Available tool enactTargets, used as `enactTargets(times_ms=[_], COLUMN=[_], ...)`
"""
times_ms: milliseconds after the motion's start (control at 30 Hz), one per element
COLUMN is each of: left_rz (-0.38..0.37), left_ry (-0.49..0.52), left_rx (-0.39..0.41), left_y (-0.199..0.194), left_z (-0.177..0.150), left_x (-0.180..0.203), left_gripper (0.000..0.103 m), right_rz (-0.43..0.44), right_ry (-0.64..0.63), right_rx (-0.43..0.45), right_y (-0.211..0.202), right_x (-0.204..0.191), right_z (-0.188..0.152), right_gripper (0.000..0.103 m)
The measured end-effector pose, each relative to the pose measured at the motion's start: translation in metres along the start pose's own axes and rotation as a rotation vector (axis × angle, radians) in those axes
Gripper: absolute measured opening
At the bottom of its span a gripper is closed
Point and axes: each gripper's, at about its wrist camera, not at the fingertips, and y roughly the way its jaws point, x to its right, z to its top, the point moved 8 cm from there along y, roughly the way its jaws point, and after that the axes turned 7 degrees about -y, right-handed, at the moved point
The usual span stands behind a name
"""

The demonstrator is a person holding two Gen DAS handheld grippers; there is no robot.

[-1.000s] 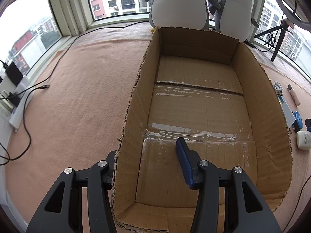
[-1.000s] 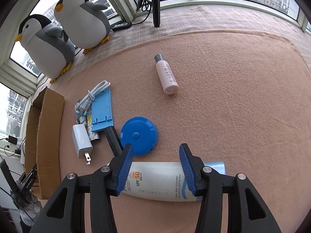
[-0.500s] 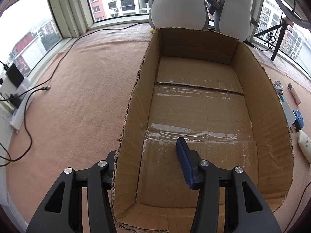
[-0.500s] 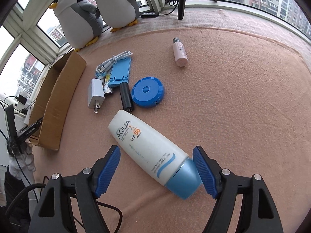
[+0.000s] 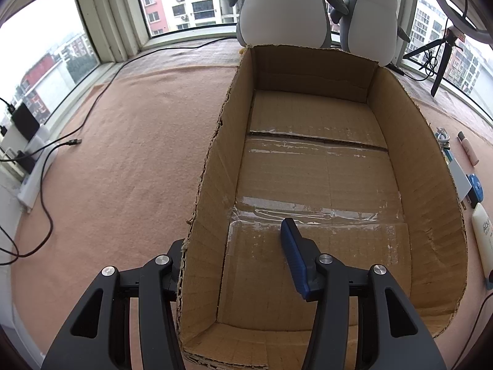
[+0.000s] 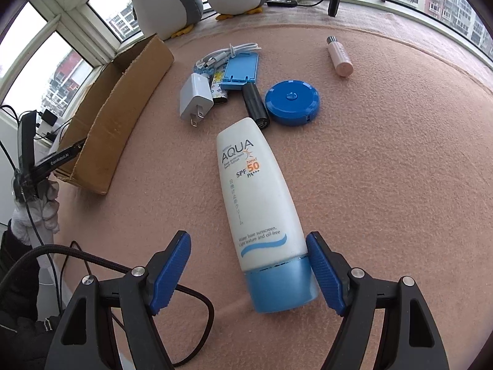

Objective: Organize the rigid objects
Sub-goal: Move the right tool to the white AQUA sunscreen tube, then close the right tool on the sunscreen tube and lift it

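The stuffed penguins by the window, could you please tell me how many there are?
2. The larger penguin stands behind the cardboard box at its far left corner; the smaller penguin stands beside it at the far right corner. None seems hidden.

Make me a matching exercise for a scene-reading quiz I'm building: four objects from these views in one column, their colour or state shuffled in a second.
Objects:
1. sunscreen bottle
2. cardboard box
3. tape measure case
4. USB charger plug

States:
A. round, blue
B. lying between the open right tongs
C. empty, open-topped
D. white, prongs toward the camera

Pairs: 1-B, 2-C, 3-A, 4-D
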Motion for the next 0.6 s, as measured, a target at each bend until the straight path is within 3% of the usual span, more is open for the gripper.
enactTargets(times_ms=[100, 267, 400, 500, 600], left_rz=[0.002, 0.001, 0.002, 0.002, 0.002], left_ry=[0.000, 0.000, -0.002, -0.002, -0.002], left_rx=[0.002, 0.003, 0.004, 0.004, 0.004], left_y=[0.000, 0.000, -0.001, -0.001, -0.001], left_z=[0.000, 0.000, 0.000, 0.000, 0.000], left_x=[0.001, 0.002, 0.002, 0.002, 0.002], left_gripper=[0.051, 0.051, 0.051, 0.051, 0.051], right_rz=[-0.112, -0.204, -0.206, -0.198, -0.199], right_ry=[-0.063, -0.156, -0.176, -0.169, -0.164], right_rx=[0.001, -0.001, 0.011, 0.019, 0.023], right_y=[0.006, 0.015, 0.013, 0.011, 0.011], right_x=[-0.002, -0.010, -0.011, -0.010, -0.010], right_z=[0.003, 0.004, 0.005, 0.006, 0.006], right_gripper=[0.065, 0.059, 0.054, 0.045, 0.044])
